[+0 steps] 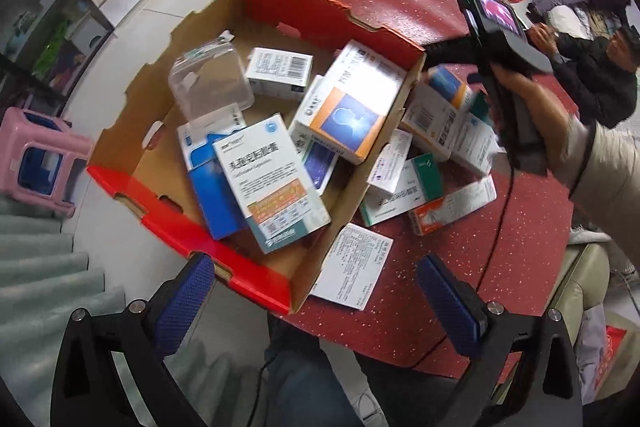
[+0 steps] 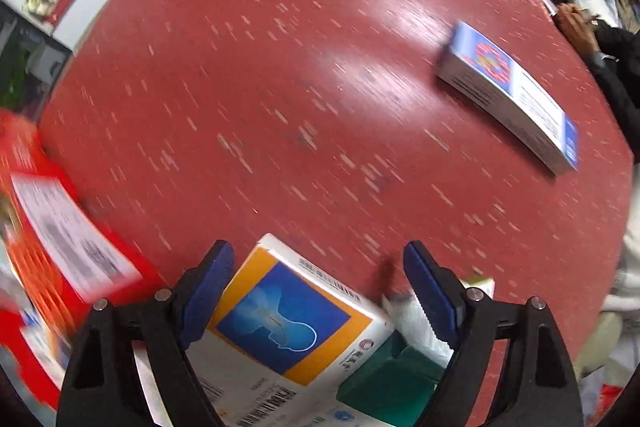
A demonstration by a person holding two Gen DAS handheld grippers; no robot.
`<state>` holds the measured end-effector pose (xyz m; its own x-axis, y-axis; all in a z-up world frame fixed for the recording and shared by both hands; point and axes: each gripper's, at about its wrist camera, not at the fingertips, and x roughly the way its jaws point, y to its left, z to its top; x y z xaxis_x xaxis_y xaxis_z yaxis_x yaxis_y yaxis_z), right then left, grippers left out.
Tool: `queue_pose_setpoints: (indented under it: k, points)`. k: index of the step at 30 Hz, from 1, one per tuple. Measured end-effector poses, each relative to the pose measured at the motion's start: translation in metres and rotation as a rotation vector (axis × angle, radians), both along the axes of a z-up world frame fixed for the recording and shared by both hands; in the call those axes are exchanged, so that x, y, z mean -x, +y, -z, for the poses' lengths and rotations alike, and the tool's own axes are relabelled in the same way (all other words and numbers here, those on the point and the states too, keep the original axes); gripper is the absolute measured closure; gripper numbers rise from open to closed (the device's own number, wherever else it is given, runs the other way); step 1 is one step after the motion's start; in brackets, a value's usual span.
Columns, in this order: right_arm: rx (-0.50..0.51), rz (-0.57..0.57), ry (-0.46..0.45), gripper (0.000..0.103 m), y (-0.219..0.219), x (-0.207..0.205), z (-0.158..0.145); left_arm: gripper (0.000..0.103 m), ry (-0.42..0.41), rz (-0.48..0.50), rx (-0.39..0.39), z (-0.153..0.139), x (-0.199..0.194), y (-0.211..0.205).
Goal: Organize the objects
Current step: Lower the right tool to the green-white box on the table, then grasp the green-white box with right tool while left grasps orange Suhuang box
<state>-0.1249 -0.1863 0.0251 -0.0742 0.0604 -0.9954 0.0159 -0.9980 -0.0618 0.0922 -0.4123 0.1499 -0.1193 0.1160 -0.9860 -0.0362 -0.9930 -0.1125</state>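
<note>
The left tool (image 1: 316,299) hangs wide open and empty over the near edge of a red-trimmed cardboard tray (image 1: 132,183), which holds a heap of medicine boxes (image 1: 272,183) and a clear plastic case (image 1: 210,81). More medicine boxes lie loose on the red speckled counter (image 1: 400,307) just right of the tray. The right tool (image 2: 320,291) is spread wide around an orange-and-blue box (image 2: 288,319), pads not pressing. Farther off lies a blue-and-white box (image 2: 516,99)
</note>
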Motion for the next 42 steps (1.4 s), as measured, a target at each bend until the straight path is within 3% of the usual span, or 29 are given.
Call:
queue_pose_setpoints:
  k: [7,10,13,15,19,22,24,26,30,35,42]
  points:
    - [-0.045,-0.103,-0.020,0.017,0.044,-0.074,-0.002,0.000,-0.031,0.096,-0.031,0.020,0.004,0.032]
    - [0.074,-0.092,0.011,0.017,0.071,-0.107,-0.018,0.000,-0.049,0.151,-0.041,0.027,0.001,0.052]
    - [0.178,0.090,0.118,0.016,0.122,-0.129,-0.053,0.000,-0.039,0.240,-0.028,0.030,-0.003,0.079]
    - [0.215,0.234,0.130,0.016,0.160,-0.144,-0.063,0.000,-0.021,0.342,0.003,0.034,-0.007,0.104]
    - [0.340,0.450,0.030,0.016,0.208,-0.188,-0.053,0.000,0.023,0.596,0.053,0.046,-0.011,0.161]
    - [0.449,0.696,-0.018,0.016,0.227,-0.236,-0.038,0.000,0.101,0.847,0.112,0.056,-0.008,0.216]
    - [0.487,0.834,-0.057,0.016,0.231,-0.260,-0.024,0.000,0.149,1.004,0.144,0.069,-0.005,0.252]
    - [0.510,0.916,-0.081,0.016,0.224,-0.267,-0.009,0.000,0.140,1.086,0.140,0.083,0.001,0.277]
    - [0.552,0.998,-0.101,0.016,0.210,-0.277,0.004,0.000,0.078,1.147,0.131,0.111,0.011,0.304]
    - [0.564,1.060,-0.125,0.016,0.209,-0.279,0.012,0.000,0.058,1.228,0.134,0.127,0.008,0.313]
    - [0.500,1.125,-0.173,0.013,0.194,-0.274,0.021,0.000,0.023,1.249,0.156,0.150,0.013,0.317]
